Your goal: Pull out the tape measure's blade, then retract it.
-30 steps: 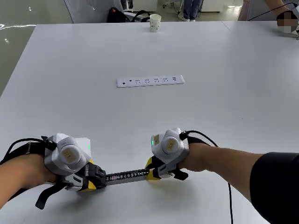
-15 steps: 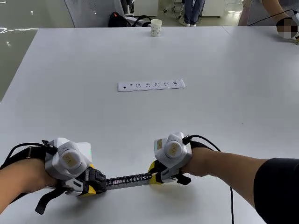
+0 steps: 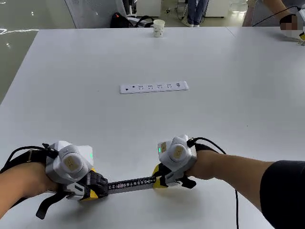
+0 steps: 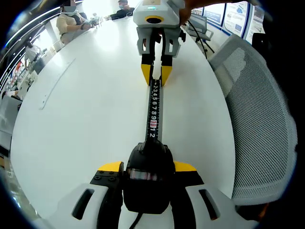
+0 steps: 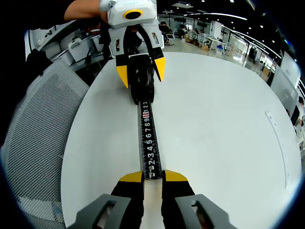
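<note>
Left claw clamps the black tape-measure case, right claw pinches the black numbered blade by its tip: pull-out step, I'd judge. Next, draw wider, then feed back.

Tape blade, numerals 2 through 9

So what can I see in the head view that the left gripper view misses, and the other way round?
Head view's extra: a paper cup at the far edge of the table. Left gripper view's extras: a mesh chair beside the table, and the left gripper up close, its yellow-tipped jaws clamped on the black tape measure case. Both show the blade stretched from that case to the right gripper, which pinches its end.
</note>
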The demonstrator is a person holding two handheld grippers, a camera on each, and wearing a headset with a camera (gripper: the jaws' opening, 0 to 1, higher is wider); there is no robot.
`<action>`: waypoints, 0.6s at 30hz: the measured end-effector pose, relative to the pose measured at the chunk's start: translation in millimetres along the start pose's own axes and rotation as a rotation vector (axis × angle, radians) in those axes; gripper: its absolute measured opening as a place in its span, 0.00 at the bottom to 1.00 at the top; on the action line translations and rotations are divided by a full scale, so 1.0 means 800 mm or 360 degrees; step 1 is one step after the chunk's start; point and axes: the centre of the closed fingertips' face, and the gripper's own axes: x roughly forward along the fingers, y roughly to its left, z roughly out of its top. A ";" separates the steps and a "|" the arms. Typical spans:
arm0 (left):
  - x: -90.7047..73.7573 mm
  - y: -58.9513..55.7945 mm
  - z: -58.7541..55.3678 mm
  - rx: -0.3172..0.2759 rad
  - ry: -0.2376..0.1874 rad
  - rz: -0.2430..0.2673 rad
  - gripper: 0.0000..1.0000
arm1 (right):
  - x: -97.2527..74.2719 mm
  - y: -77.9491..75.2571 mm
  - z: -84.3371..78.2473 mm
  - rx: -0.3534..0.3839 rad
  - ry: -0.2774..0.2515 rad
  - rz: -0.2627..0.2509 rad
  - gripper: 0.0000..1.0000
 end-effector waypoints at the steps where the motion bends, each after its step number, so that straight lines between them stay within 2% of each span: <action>1: 0.000 0.000 0.000 0.0000 0.0000 0.0000 0.33 | 0.000 0.000 -0.001 0.0000 0.0001 0.0001 0.09; 18: 0.001 0.000 0.000 -0.0001 -0.0001 0.0003 0.33 | -0.003 -0.001 -0.007 0.0007 0.0008 -0.0001 0.09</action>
